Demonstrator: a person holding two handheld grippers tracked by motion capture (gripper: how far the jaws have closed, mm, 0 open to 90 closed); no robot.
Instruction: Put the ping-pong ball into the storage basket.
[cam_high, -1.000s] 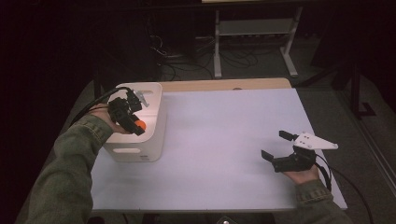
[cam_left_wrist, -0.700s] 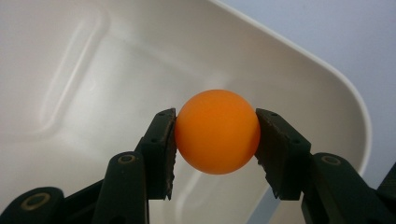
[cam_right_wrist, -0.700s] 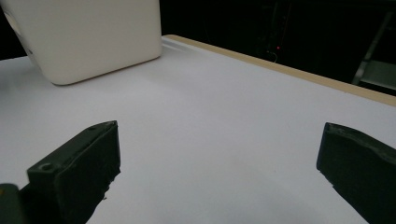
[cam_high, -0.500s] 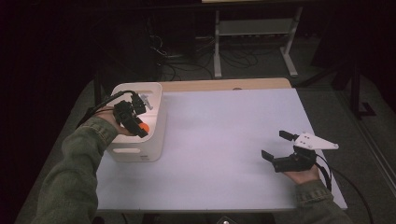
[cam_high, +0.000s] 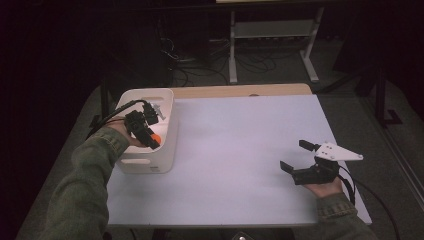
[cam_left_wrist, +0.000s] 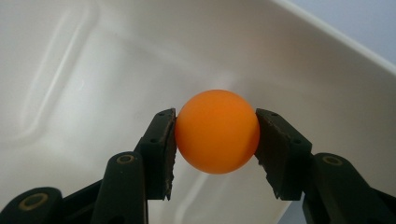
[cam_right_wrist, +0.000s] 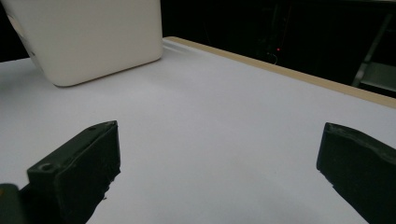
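Left gripper (cam_left_wrist: 215, 133) clamps a smooth matte orange ball (cam_left_wrist: 217, 131), round, both black jaws pressed flat on its sides, pad edges rough and chipped. In the high view the left gripper (cam_high: 150, 134) sits over the open top of the white bin (cam_high: 167, 140) at about 9 o'clock on the worktop (cam_high: 240, 150), the ball (cam_high: 156, 139) a small orange spot just inside the rim. The bin (cam_left_wrist: 327, 60) is glossy moulded plastic with rounded corners, a ribbed inner wall and slot handles cut in the sides; its inside is bare white around the ball, walls near on all sides. Right gripper (cam_high: 298, 156) rests at about 4 o'clock near the worktop's right edge, jaws spread wide with nothing between them, a grey three-cornered plate on top. In the right gripper view its jaws stand far apart over flat, pale, matte worktop (cam_right_wrist: 224, 135), with the bin (cam_right_wrist: 88, 37) at 11 o'clock well apart. A tan wooden strip (cam_right_wrist: 299, 74) runs along the far edge. The middle of the worktop is open between bin and right gripper. Green sleeve (cam_high: 85, 185) comes in at 7 o'clock.
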